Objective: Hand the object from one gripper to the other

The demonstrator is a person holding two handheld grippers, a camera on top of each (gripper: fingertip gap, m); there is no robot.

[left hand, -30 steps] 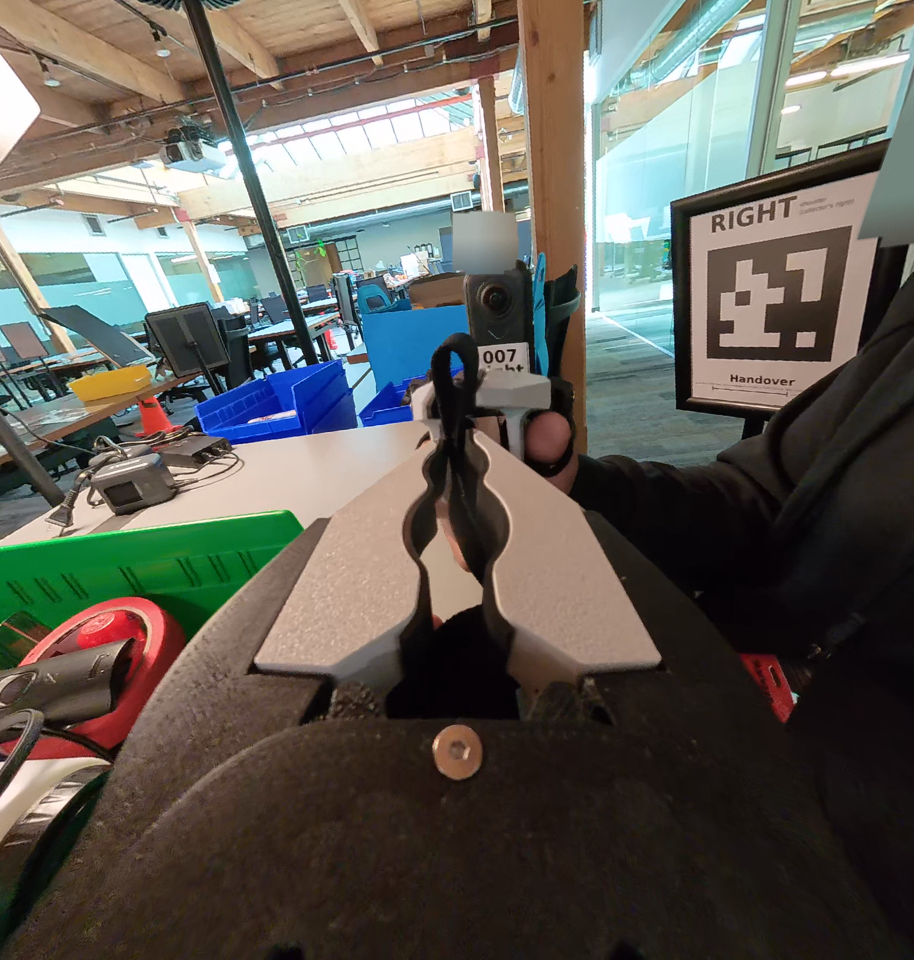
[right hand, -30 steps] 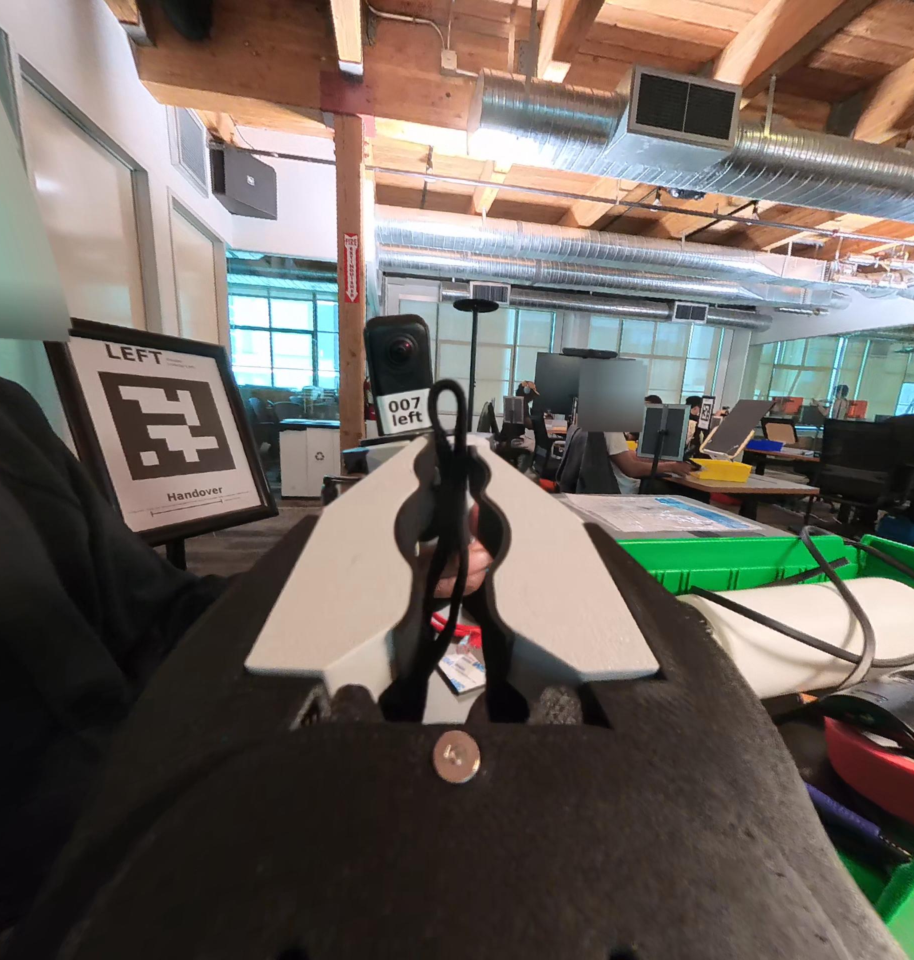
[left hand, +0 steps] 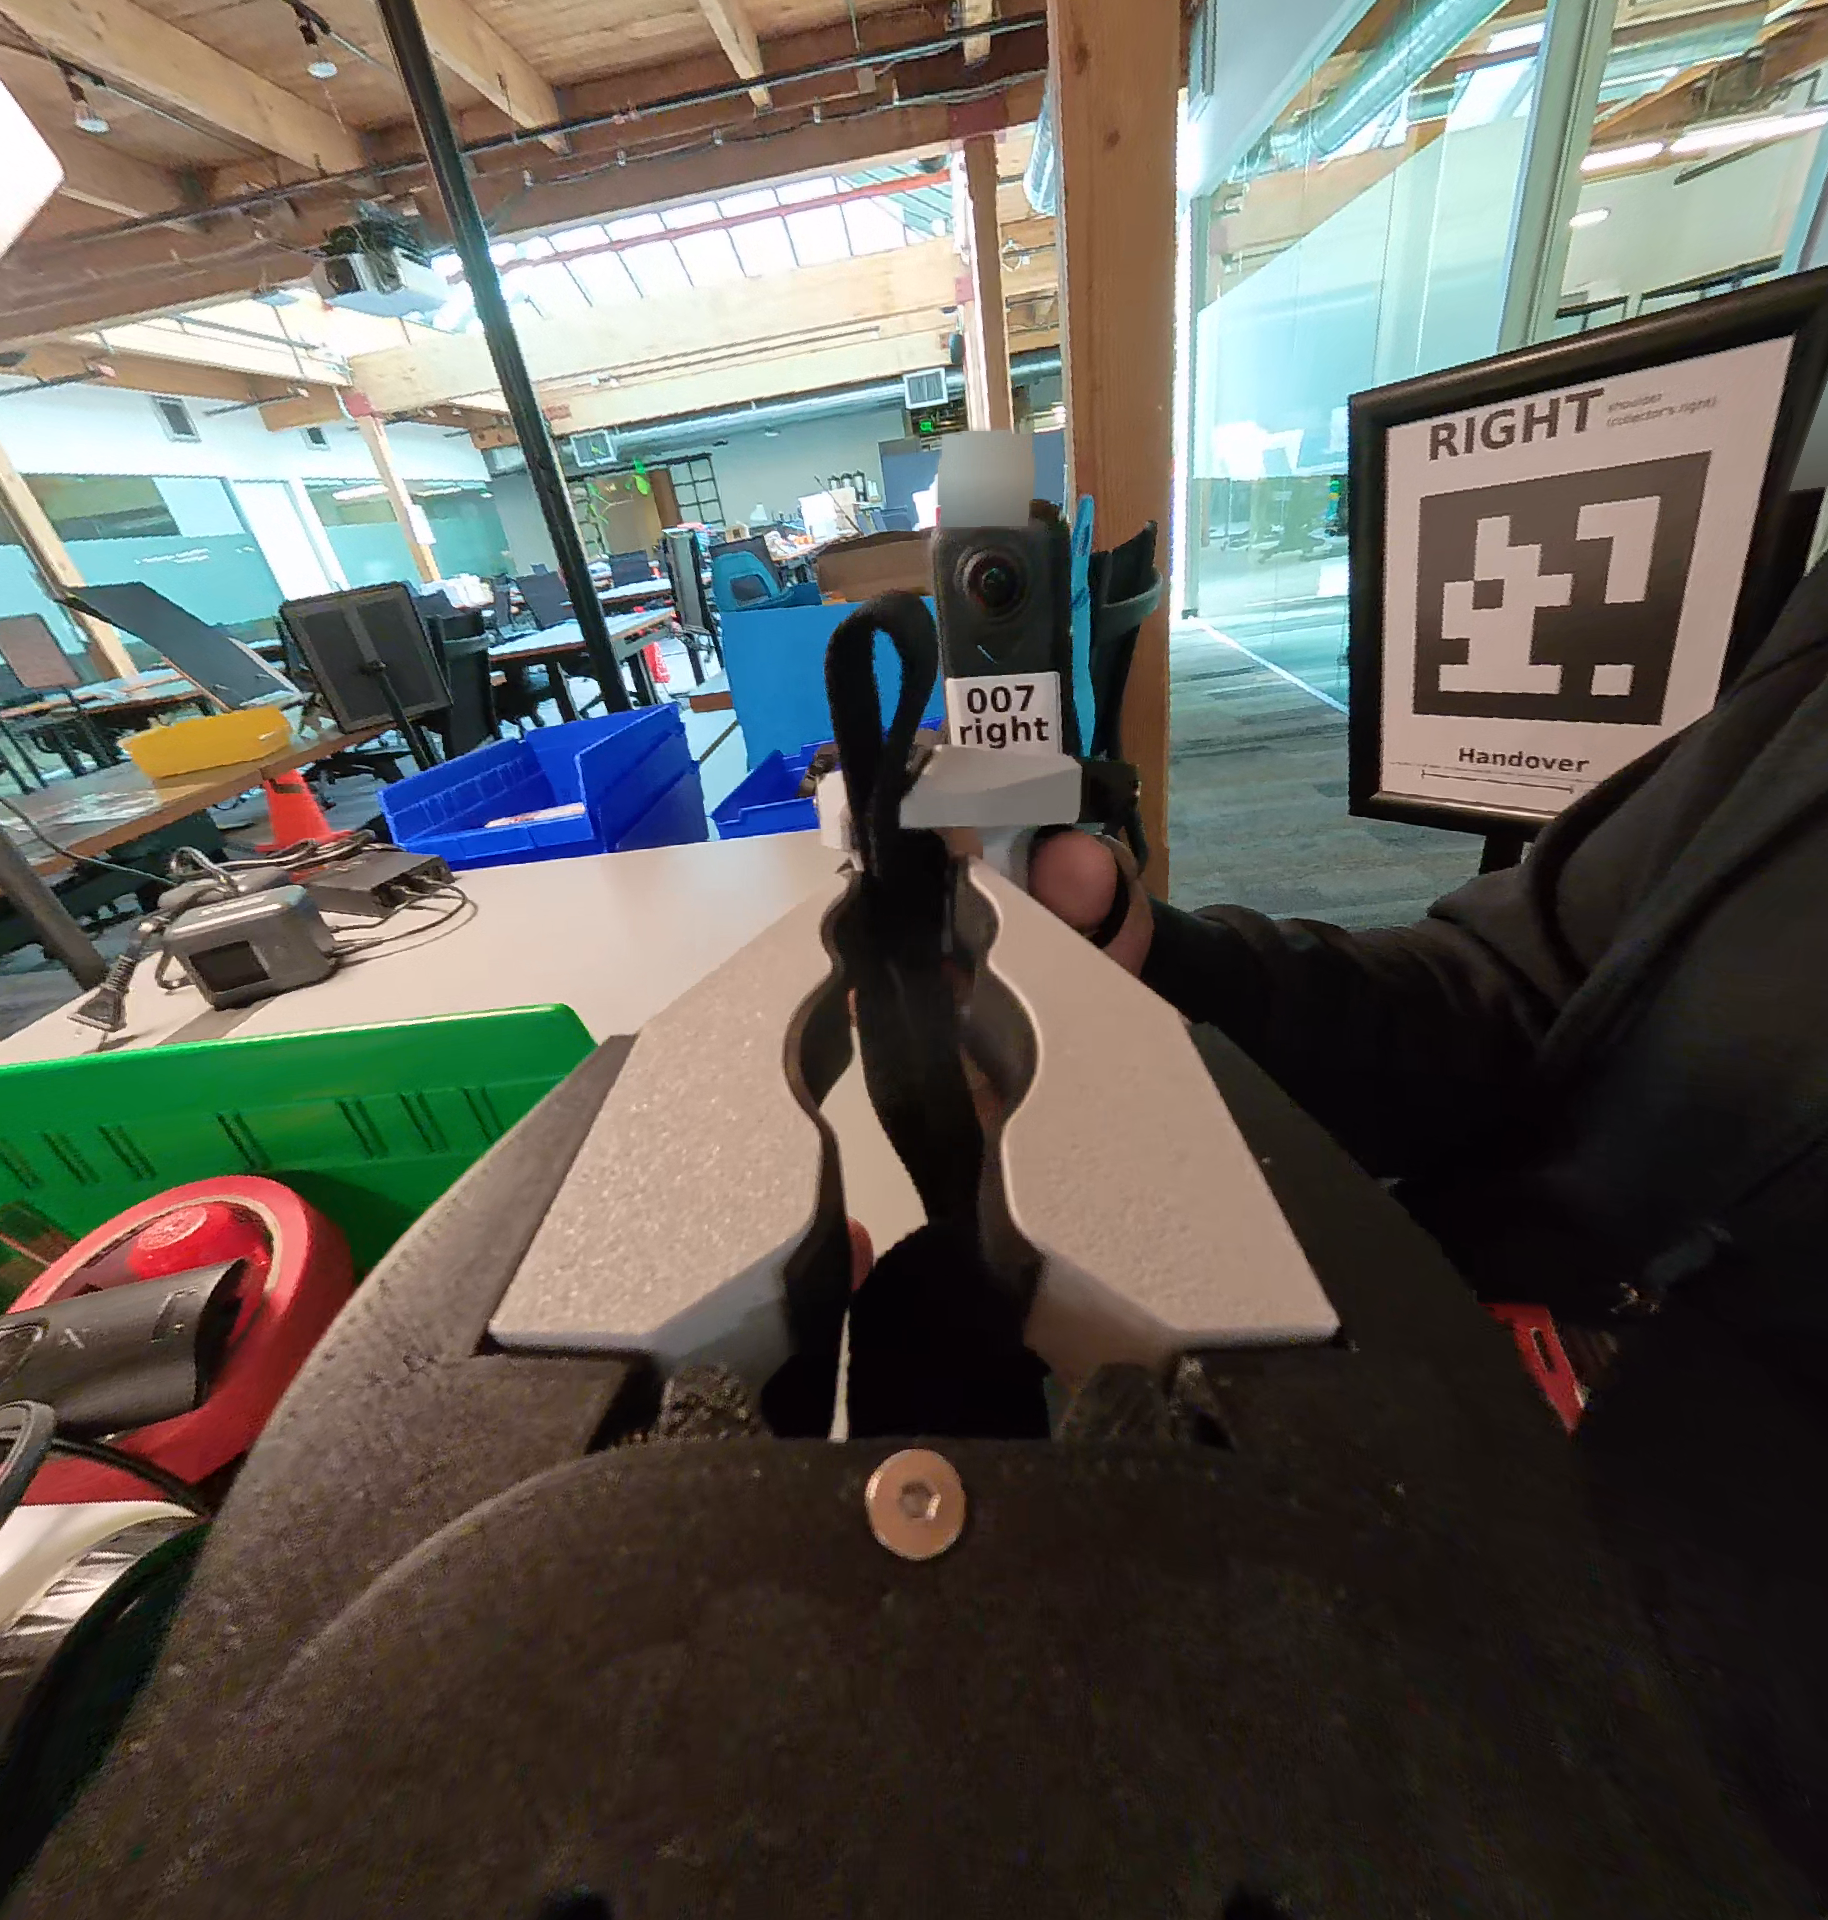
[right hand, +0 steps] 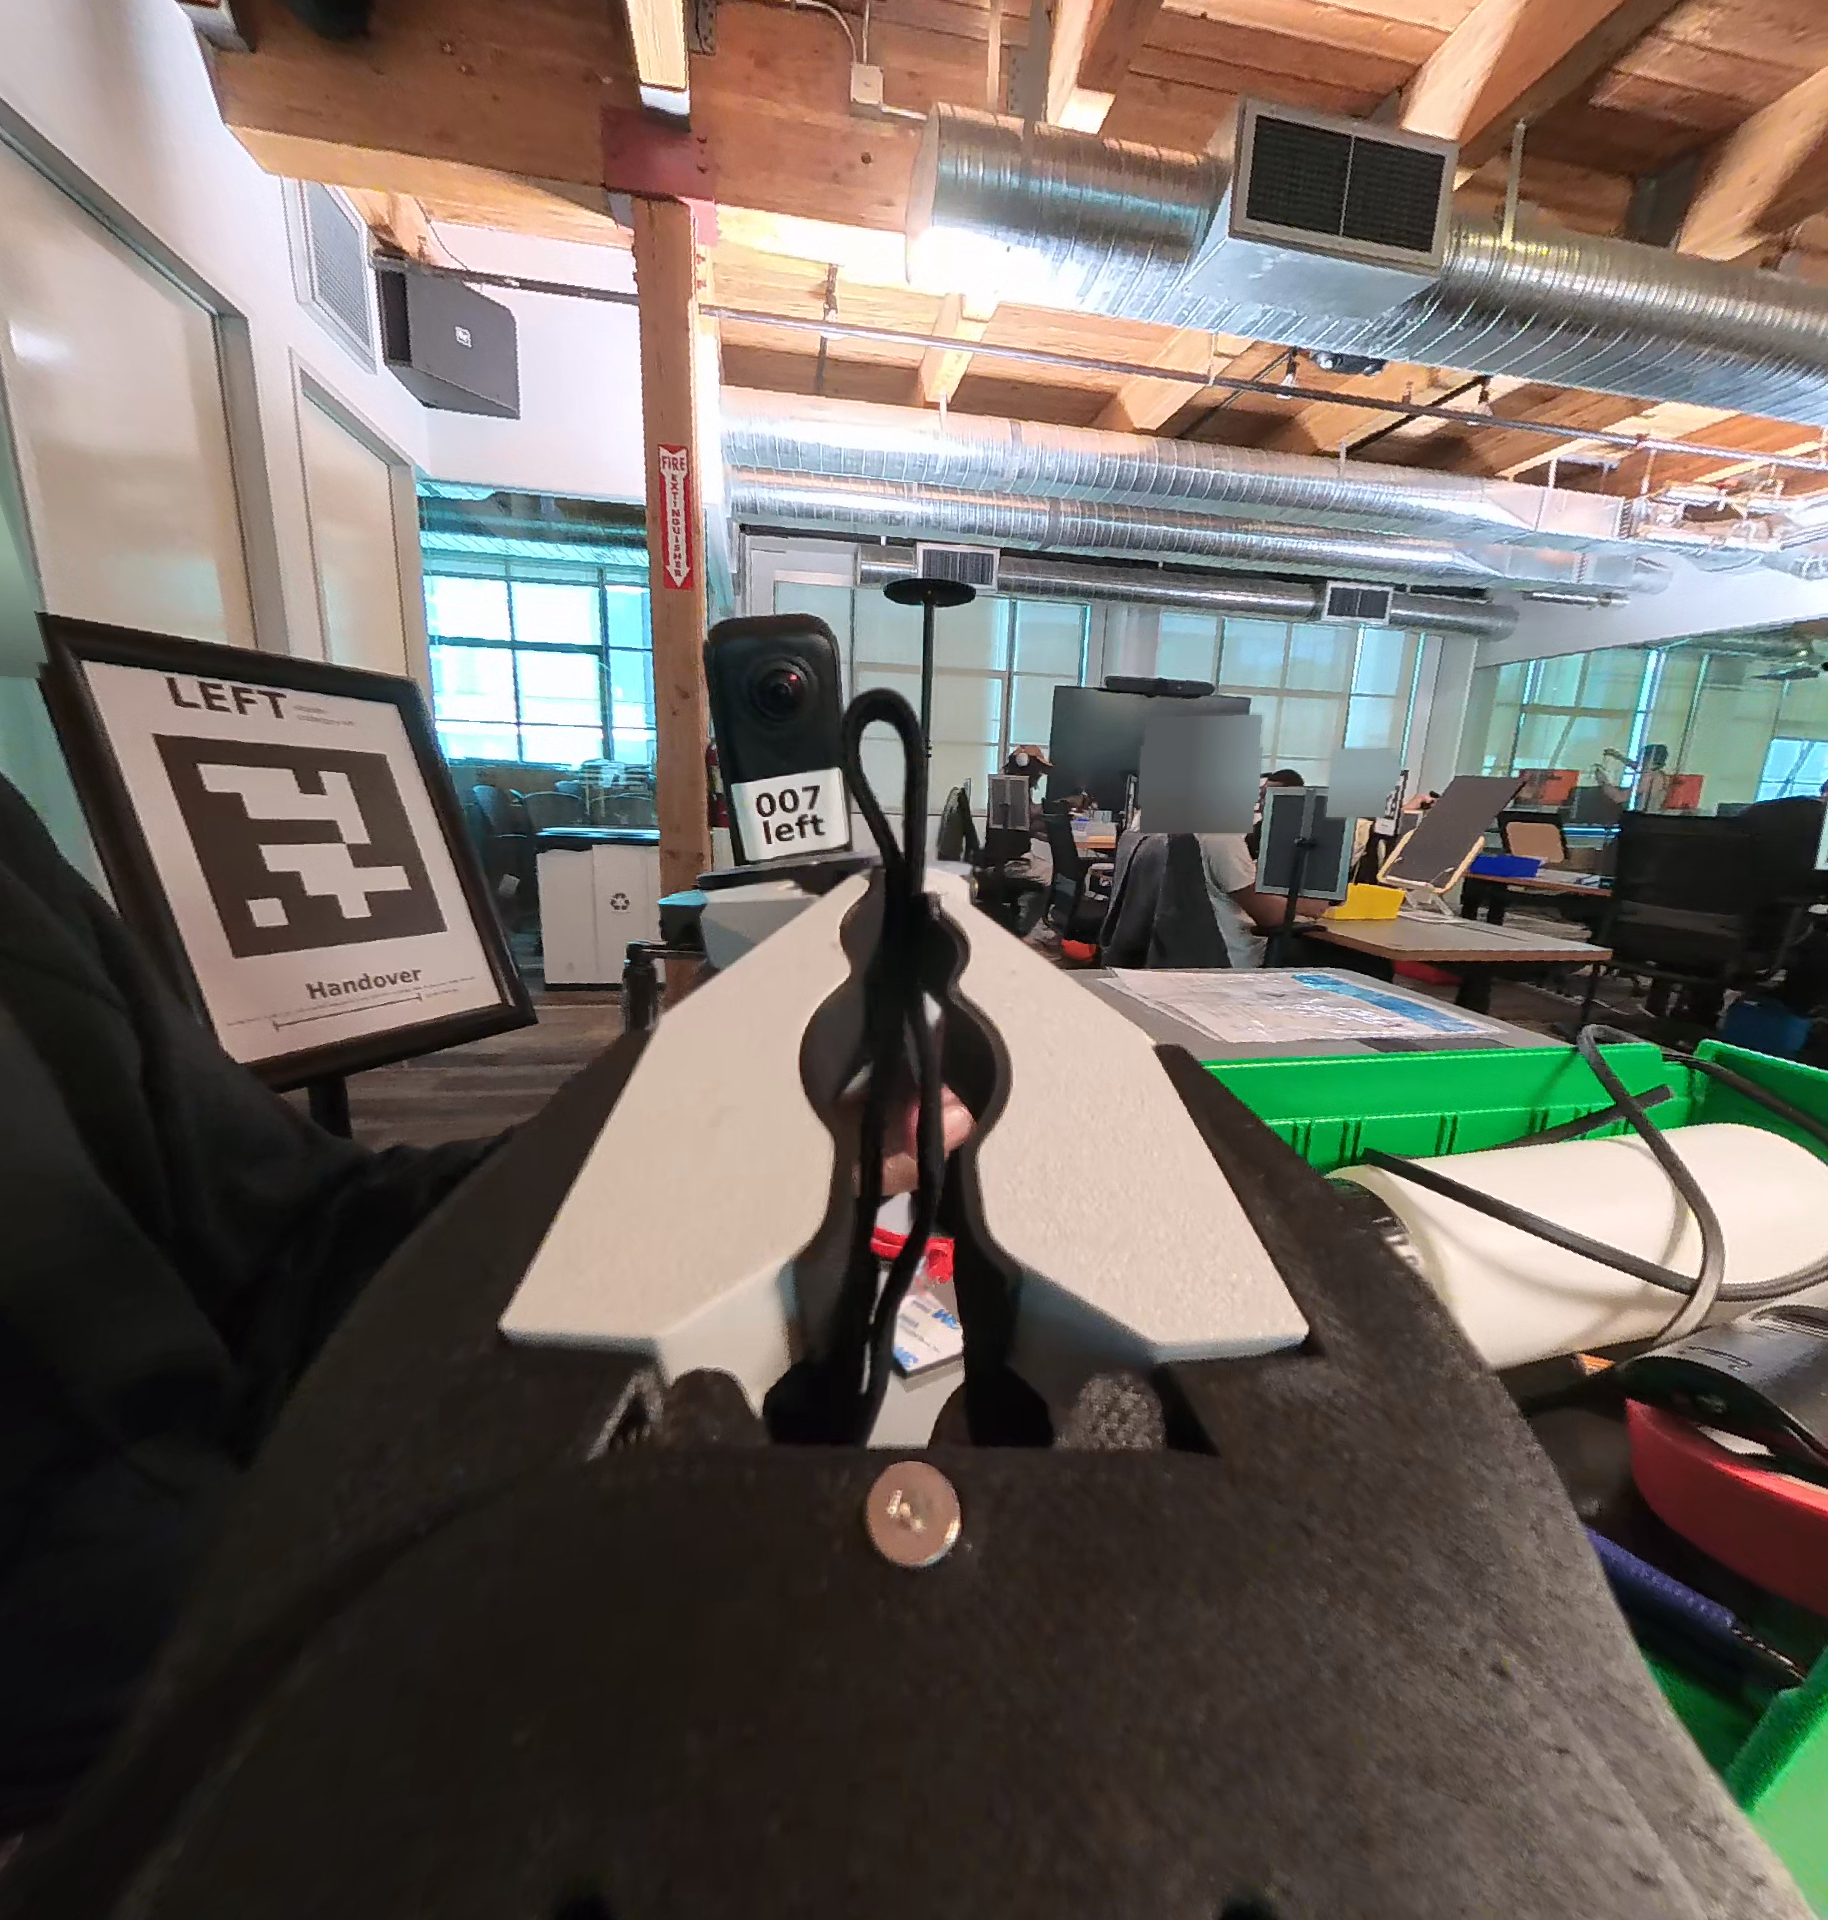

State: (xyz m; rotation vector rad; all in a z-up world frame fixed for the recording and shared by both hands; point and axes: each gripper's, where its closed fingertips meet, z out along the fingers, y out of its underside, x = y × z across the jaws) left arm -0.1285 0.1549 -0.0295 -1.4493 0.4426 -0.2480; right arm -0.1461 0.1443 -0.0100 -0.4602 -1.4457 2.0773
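Open-plan workshop under timber beams and silver ducting, with desks and monitors far beyond the jaws. Pale grey counter (left hand: 598, 935) to the left of and beyond the left gripper (left hand: 894, 894), blue plastic bins (left hand: 536, 790) at its far edge. Bright green plastic bin (left hand: 266, 1101) low on the left of the jaws, with a red tape roll (left hand: 266, 1278) just in front of it.

Left gripper's pale grey jaws closed on a thin black cord loop (left hand: 868, 727), pinched at the tips. Loop standing upright above the tips, with the rest of the cord trailing back down the gap between the jaws. Directly opposite and tip to tip, the right gripper, carried in a hand (left hand: 1081, 894) with a black sleeve behind it. To the right of the jaws, a black-framed marker sign (left hand: 1575, 582) beside a wooden post (left hand: 1107, 416).

From the right wrist view, the same story mirrored: right gripper (right hand: 905, 883) with jaws shut on the black cord loop (right hand: 884, 769), loop poking up past the tips, two strands running back between the jaws. Left gripper's black camera just beyond the tips, slightly left. Another black-framed marker sign (right hand: 286, 842) left of the jaws. Right of them, a green bin (right hand: 1461, 1091) holding a white roll (right hand: 1616, 1226) crossed by a black cable.

Cord held in mid-air by both grippers at once, clear of the counter.
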